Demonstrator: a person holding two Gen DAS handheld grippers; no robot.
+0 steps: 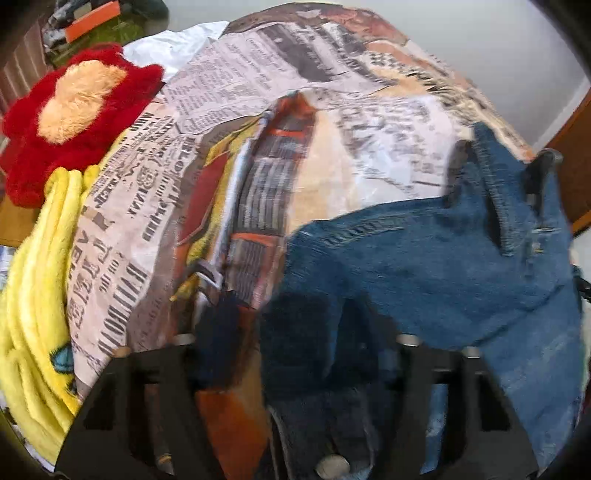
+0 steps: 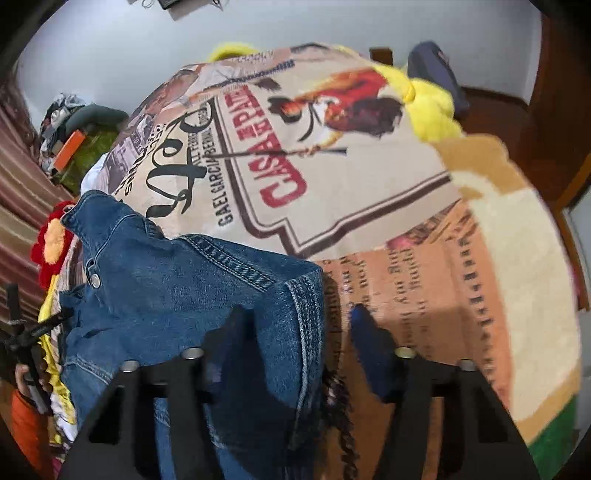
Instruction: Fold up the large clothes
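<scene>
A blue denim jacket (image 1: 443, 266) lies bunched on a bed covered by a printed poster-pattern blanket (image 1: 229, 155). In the left wrist view my left gripper (image 1: 291, 332) has its fingers apart, with a dark fold of the denim lying between them. My right gripper (image 1: 498, 173) shows at the far right, its two fingers on either side of a raised denim edge. In the right wrist view the jacket (image 2: 177, 295) drapes over the left finger of my right gripper (image 2: 295, 343); the fingers stand wide apart. My left gripper (image 2: 22, 332) shows at the far left.
A red and orange plush cushion (image 1: 74, 110) and a yellow fleece blanket (image 1: 40, 295) lie at the bed's left side. Cluttered items with an orange box (image 1: 92, 20) sit at the back. Yellow fleece (image 2: 428, 107) and a dark bag (image 2: 436, 70) lie at the far end. The blanket (image 2: 332, 166) spreads beyond.
</scene>
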